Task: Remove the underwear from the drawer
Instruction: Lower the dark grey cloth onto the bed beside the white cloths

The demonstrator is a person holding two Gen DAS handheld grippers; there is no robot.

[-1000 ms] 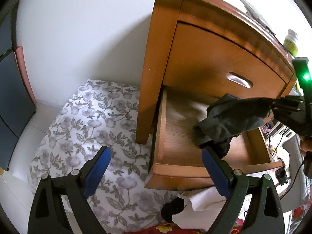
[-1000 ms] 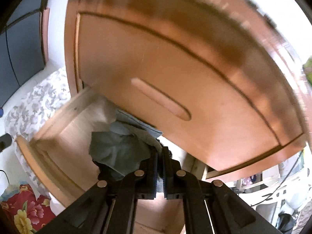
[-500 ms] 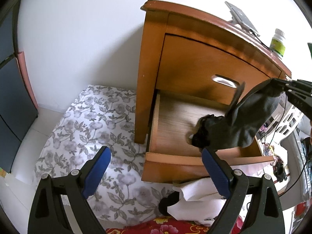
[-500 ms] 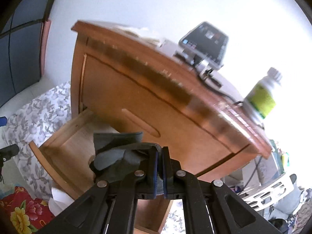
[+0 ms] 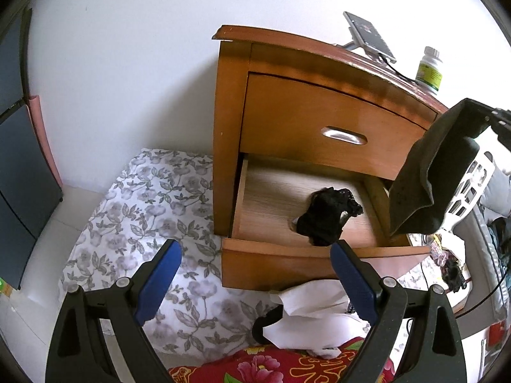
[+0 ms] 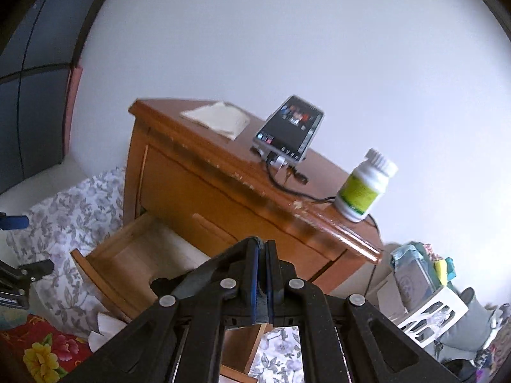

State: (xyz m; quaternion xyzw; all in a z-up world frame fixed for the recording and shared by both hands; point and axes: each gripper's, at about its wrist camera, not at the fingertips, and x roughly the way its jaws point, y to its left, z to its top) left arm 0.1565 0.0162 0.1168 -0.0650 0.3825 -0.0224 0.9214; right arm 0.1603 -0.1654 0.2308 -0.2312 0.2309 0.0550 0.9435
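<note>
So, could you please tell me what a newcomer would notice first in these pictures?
Probably the dark grey underwear dangling from the shut right claw, at the right of the left wrist view. Below it, the bottom drawer stands open with a black lace garment inside.

Glossy varnished wood nightstand (image 5: 319, 121), chipped at its top edge; brushed-metal handle (image 5: 344, 135). Matt dark cloth underwear (image 5: 424, 175) hanging right of the left gripper (image 5: 255, 274); bottle (image 6: 365, 188) appearing plastic.
</note>
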